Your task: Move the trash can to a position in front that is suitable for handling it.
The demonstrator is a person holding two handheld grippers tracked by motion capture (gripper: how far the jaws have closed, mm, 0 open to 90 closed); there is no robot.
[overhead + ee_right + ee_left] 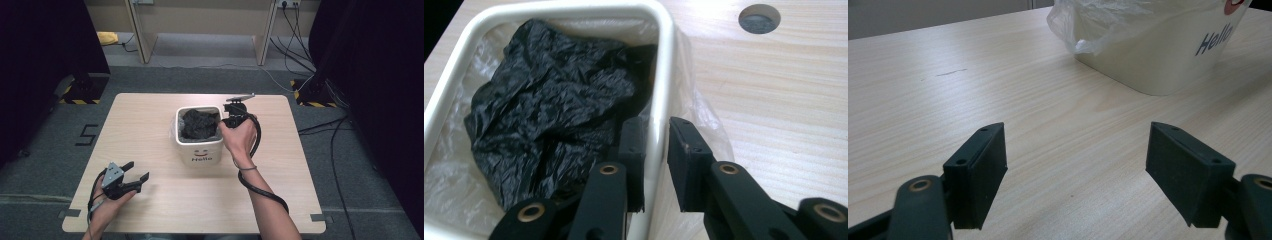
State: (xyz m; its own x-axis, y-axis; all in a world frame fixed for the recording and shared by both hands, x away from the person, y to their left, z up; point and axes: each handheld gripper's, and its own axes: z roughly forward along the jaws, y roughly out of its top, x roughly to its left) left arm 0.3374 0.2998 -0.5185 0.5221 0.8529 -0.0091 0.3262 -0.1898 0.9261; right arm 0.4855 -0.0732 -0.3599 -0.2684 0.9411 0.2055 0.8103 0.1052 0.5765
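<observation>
Bin [200, 150] upright, rim between right tongs [656, 155]

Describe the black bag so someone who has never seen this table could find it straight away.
Start at the light wooden table and find the white bin near its middle, the one with "Hello" and a smile on its front. Look down inside: the black bag lies crumpled there. It is dark and crinkly, unlike the clear liner beside it, which hangs over the rim.

The bin [1158, 55] is cut off by the top edge in the left tool's view; its inside is largely hidden by a black bag [554, 95].
</observation>
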